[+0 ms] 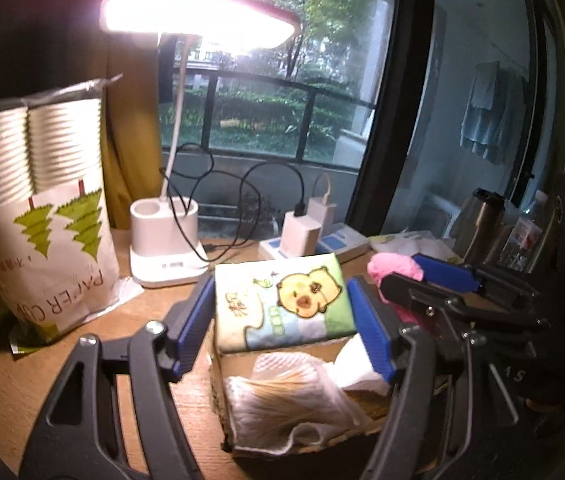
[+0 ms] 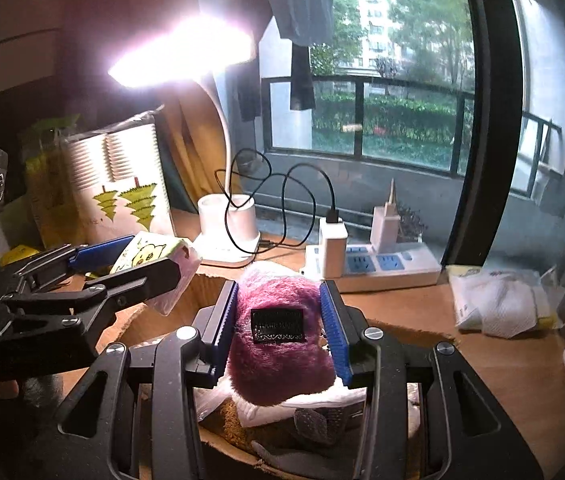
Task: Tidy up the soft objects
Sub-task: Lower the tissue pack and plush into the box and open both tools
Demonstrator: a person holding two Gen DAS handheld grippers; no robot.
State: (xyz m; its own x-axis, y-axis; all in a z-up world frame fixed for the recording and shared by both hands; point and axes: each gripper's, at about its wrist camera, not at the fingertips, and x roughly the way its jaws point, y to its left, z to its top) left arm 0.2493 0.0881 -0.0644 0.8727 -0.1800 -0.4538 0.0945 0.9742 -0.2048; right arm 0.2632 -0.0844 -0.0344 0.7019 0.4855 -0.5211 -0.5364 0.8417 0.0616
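You clamp cartoon cloth pack [image 1: 286, 304] in left gripper [image 1: 282, 320], pink plush [image 2: 278, 336] in right gripper [image 2: 280, 332], both half-open on loads, above cardboard box [image 1: 218, 392] for drop-in.

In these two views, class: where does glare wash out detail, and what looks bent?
Left wrist view: the desk lamp head blows out white; the window frame bows. Right wrist view: the same lamp head flares over the curtain; the window frame curves.

Cartoon-printed tissue pack [image 1: 282, 304] and pink fuzzy cloth [image 2: 278, 344] above cardboard box [image 1: 218, 376].
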